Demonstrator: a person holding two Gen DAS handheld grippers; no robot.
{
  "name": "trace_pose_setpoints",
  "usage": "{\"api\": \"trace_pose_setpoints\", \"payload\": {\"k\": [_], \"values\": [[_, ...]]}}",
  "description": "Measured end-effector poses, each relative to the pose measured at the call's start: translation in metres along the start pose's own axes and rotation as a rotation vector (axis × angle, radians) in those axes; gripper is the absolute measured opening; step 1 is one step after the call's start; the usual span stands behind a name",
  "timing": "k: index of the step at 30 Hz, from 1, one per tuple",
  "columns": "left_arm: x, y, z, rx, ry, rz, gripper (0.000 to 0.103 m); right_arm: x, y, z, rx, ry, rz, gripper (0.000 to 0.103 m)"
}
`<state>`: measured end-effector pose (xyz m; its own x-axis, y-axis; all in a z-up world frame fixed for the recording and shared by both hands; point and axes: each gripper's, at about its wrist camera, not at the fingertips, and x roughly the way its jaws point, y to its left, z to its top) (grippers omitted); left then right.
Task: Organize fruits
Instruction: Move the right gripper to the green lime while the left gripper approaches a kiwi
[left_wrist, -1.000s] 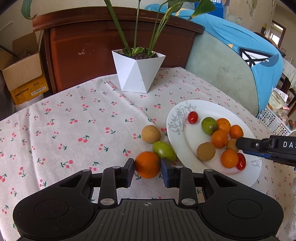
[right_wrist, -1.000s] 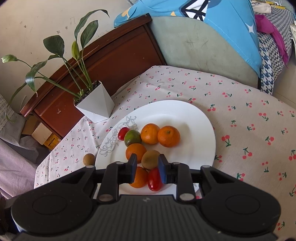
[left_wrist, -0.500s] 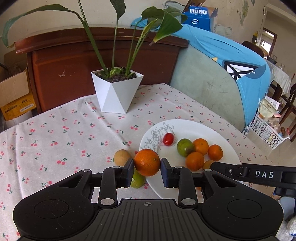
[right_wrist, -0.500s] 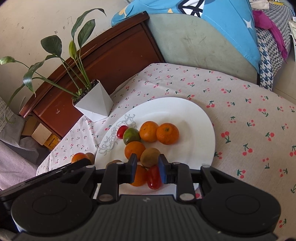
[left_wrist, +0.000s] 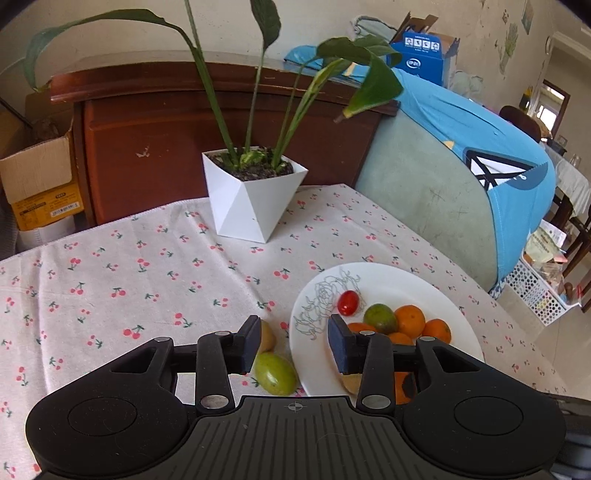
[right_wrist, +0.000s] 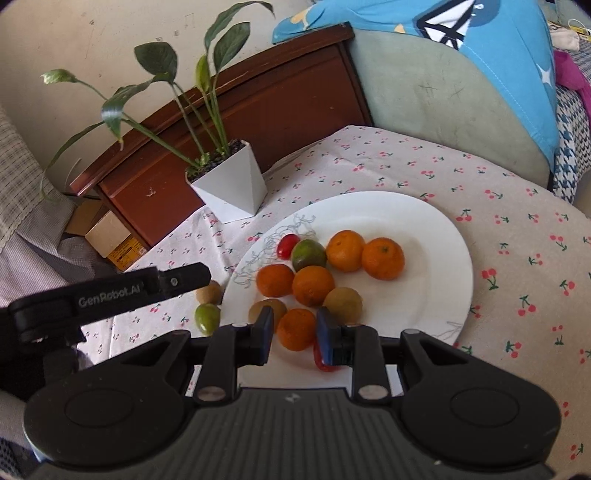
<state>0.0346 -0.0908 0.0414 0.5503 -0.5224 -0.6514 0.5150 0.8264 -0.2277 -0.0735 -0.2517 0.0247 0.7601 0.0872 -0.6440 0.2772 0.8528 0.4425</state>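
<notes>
Orange (right_wrist: 275, 280) lies on plate (left_wrist: 388, 280) beside left tongs (left_wrist: 291, 343), just opened, empty; right tongs (right_wrist: 293, 334) closed.

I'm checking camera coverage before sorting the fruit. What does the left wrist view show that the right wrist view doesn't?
Left only: a blue box, a white perforated basket. Right only: a houndstooth cloth, a second red tomato, nearest the camera. Both: the white plate, potted plant, and a green fruit and kiwi on the tablecloth.
</notes>
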Motion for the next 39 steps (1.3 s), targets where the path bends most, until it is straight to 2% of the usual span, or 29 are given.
{"api": "trace_pose_setpoints", "payload": {"k": [5, 9, 12, 16, 20, 26, 39], "values": [[-0.002, 0.025, 0.005, -0.038, 0.009, 0.065, 0.038, 0.002, 0.026, -0.011, -0.080, 0.000, 0.064, 0.027], [0.002, 0.040, 0.007, -0.057, 0.042, 0.073, 0.038, 0.008, 0.048, -0.019, -0.176, -0.017, 0.070, 0.027], [0.009, 0.047, 0.008, -0.078, 0.071, 0.047, 0.038, 0.017, 0.062, -0.021, -0.249, -0.025, 0.076, 0.027], [0.014, 0.052, 0.008, -0.098, 0.087, 0.027, 0.038, 0.029, 0.074, -0.023, -0.332, -0.033, 0.063, 0.027], [0.014, 0.062, 0.010, -0.141, 0.088, 0.021, 0.038, 0.041, 0.079, -0.023, -0.370, -0.035, 0.041, 0.027], [0.013, 0.069, 0.010, -0.153, 0.083, 0.017, 0.038, 0.051, 0.086, -0.022, -0.438, -0.058, 0.002, 0.027], [0.009, 0.077, 0.009, -0.179, 0.083, 0.012, 0.038, 0.065, 0.094, -0.017, -0.512, -0.096, -0.038, 0.028]]}}
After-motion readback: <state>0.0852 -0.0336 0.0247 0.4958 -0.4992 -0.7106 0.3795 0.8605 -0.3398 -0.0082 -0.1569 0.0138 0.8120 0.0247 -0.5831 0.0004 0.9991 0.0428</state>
